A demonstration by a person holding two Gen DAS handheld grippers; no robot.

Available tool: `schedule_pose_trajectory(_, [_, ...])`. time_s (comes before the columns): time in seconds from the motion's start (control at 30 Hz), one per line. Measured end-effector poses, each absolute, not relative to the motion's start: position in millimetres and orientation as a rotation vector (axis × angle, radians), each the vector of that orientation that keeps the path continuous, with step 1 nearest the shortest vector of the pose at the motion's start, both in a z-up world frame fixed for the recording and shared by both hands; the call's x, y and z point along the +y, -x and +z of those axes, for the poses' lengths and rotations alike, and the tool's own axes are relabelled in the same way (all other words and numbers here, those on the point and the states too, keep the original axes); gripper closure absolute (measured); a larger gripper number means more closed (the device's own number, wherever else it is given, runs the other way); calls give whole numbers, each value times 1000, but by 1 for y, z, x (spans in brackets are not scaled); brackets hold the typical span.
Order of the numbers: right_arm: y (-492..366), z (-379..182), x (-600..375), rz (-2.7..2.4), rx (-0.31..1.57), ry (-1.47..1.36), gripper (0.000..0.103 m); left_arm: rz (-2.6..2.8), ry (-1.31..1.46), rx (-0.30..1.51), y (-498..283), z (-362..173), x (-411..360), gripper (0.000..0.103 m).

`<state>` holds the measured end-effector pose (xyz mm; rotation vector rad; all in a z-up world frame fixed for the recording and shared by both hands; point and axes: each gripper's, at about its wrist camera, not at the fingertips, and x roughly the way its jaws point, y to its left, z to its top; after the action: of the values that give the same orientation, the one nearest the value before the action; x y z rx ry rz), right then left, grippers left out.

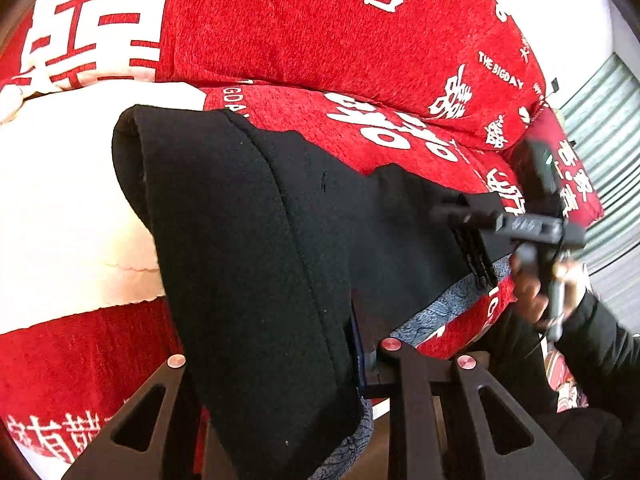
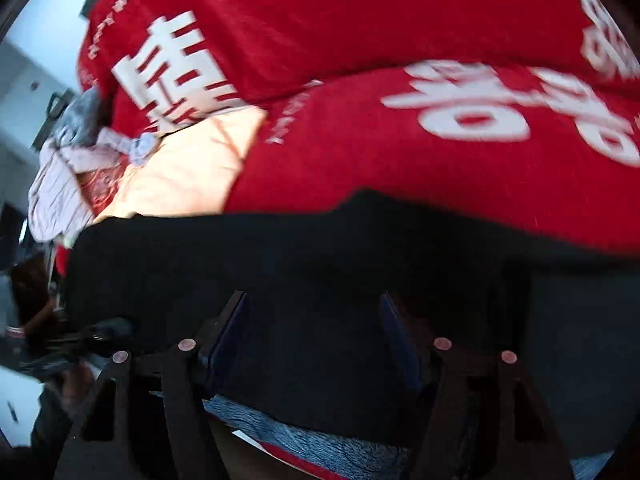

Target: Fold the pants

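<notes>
The black pants (image 1: 248, 240) lie folded on a red bedcover with white characters (image 1: 312, 40). In the left wrist view the fabric drapes over my left gripper (image 1: 352, 344); the jaws are hidden under the cloth. My right gripper (image 1: 476, 216) shows at the right of that view, at the pants' far edge. In the right wrist view, which is blurred, the pants (image 2: 280, 260) fill the lower half and my right gripper (image 2: 314, 312) has its jaws spread apart over the black fabric, with nothing between them.
A white patch of the bedcover (image 1: 60, 200) lies left of the pants. A grey-blue fleece lining (image 1: 440, 308) shows at the pants' edge. Red pillows (image 2: 320, 20) sit behind. Loose pale clothes (image 2: 68, 176) lie at the far left. A shutter (image 1: 600, 120) is at right.
</notes>
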<state>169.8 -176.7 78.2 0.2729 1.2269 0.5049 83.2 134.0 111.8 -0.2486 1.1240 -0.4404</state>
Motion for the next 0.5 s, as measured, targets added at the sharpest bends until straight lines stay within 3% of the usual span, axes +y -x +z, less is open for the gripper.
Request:
schedule_pose_trajectory(0.03, [-167, 63, -175, 479, 1240, -295, 24, -430, 246, 1132, -85, 115, 130, 78])
schedule_pose_trajectory(0.4, [-68, 63, -141, 513, 1098, 81, 20, -361, 209, 1187, -93, 145, 101, 78])
schedule_pose_trajectory(0.5, [-86, 82, -151, 571, 1076, -29, 19, -359, 194, 1187, -94, 156, 91, 78])
